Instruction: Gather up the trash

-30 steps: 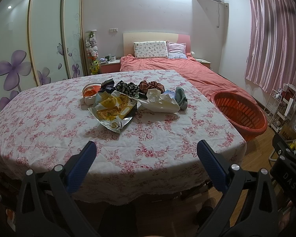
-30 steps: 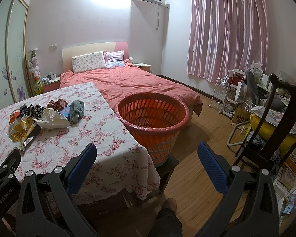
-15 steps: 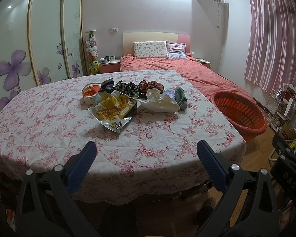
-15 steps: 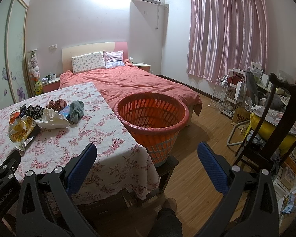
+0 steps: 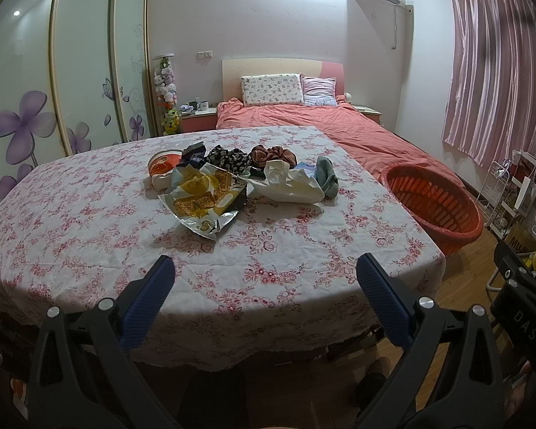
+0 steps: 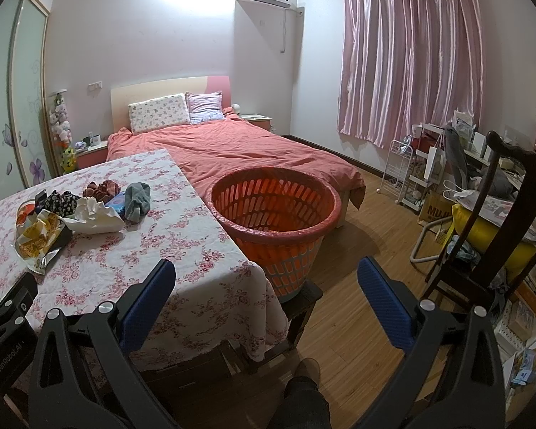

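A pile of trash lies at the middle of the floral table [image 5: 89,221]: a yellow foil snack wrapper [image 5: 205,200], a red paper cup [image 5: 162,168], a white crumpled bag [image 5: 291,186], and dark, brown and teal cloth items. The pile also shows in the right wrist view [image 6: 89,211]. An orange basket [image 6: 275,211] stands at the table's right edge, also seen in the left wrist view [image 5: 434,207]. My left gripper [image 5: 264,271] is open and empty over the table's near edge. My right gripper [image 6: 266,275] is open and empty, near the basket.
A bed with a red cover [image 6: 239,153] stands behind the table. A dark wooden chair [image 6: 489,228] with a yellow cushion and cluttered shelves are at the right. A white wire cart [image 6: 403,175] stands under pink curtains. A wardrobe [image 5: 71,71] lines the left wall.
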The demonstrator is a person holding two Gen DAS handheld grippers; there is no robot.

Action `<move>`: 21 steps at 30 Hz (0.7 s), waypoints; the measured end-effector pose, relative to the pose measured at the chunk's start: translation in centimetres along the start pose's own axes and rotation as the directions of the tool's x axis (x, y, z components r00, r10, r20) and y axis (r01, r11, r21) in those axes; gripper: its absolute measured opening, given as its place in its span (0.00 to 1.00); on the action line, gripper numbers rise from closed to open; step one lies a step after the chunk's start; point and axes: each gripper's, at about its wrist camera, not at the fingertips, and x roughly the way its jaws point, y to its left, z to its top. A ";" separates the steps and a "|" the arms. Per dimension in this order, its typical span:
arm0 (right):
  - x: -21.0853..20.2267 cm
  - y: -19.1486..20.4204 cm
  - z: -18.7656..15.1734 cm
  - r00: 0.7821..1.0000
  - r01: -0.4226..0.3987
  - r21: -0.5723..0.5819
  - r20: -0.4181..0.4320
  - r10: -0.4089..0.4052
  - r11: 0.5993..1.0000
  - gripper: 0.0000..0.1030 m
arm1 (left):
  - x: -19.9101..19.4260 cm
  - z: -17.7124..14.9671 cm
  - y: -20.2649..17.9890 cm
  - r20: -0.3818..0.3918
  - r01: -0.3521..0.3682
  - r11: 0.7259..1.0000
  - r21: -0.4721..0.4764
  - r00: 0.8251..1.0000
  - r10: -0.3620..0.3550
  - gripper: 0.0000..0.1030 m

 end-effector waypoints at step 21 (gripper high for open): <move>4.2 3.5 -0.1 0.986 -0.139 -0.027 -0.092 0.137 0.990 0.98 | 5.7 0.8 6.0 -0.082 -0.076 0.992 -0.100 0.994 0.068 0.96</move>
